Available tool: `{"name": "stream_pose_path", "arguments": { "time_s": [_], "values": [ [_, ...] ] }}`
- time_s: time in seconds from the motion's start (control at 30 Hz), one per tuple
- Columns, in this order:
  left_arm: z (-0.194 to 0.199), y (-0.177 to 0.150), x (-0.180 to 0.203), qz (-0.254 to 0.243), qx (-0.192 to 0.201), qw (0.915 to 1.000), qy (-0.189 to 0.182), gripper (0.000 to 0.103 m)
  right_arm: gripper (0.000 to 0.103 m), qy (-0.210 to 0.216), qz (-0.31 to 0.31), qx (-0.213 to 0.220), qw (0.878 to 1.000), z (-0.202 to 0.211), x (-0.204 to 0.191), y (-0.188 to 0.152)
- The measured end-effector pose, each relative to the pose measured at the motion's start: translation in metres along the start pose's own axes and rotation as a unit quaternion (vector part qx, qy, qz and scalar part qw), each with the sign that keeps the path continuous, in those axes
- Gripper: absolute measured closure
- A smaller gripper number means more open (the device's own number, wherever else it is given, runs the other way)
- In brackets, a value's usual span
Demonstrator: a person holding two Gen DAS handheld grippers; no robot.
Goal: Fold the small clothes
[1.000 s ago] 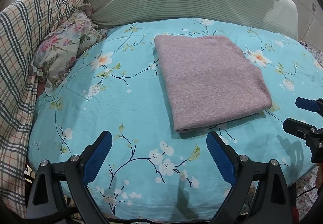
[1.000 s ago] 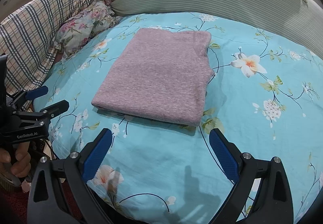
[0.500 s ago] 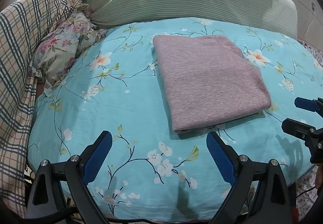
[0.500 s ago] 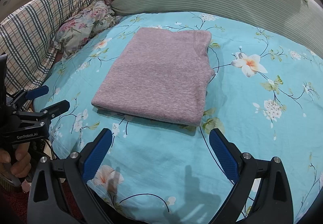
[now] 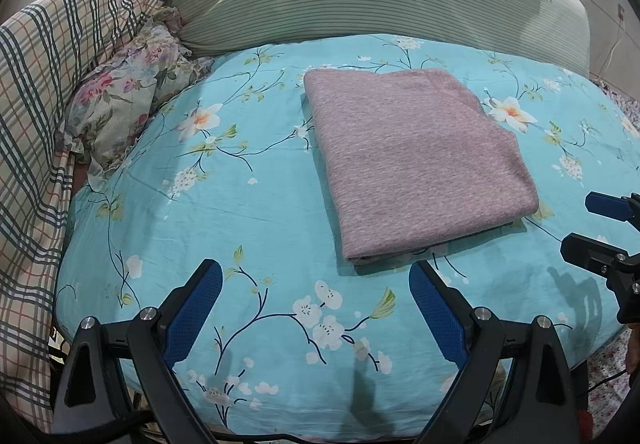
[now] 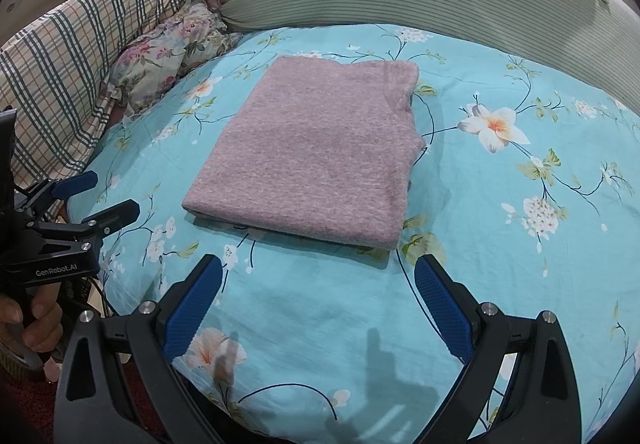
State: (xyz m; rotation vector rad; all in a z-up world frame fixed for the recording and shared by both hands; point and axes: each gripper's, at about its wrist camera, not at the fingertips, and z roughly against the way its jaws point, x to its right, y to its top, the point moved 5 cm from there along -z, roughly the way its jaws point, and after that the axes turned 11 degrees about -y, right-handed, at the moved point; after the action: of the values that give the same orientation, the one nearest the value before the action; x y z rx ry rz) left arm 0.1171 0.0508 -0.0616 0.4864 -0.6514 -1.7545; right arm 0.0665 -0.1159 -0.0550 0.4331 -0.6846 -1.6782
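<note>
Mauve knit garment (image 5: 416,164) lies folded flat on the floral sheet (image 5: 200,212) at twelve o'clock of your left gripper (image 5: 316,308) and right gripper (image 6: 318,306), both held clear with fingers apart and empty, likely because folding looks finished.

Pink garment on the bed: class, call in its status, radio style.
Left gripper open, empty. Right gripper open, empty. Pink garment folded flat on floral sheet, untouched. Nothing in the way.
</note>
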Motion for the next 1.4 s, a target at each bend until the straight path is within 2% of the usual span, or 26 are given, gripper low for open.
{"name": "stream_pose_path", "arguments": {
  "time_s": [1.4],
  "values": [
    [0.0001,-0.0016,-0.0005,0.001,-0.001,1.0,-0.001,0.008,0.006,0.0,-0.004,-0.002,1.0,0.001,-0.0025,-0.0013]
  ]
}}
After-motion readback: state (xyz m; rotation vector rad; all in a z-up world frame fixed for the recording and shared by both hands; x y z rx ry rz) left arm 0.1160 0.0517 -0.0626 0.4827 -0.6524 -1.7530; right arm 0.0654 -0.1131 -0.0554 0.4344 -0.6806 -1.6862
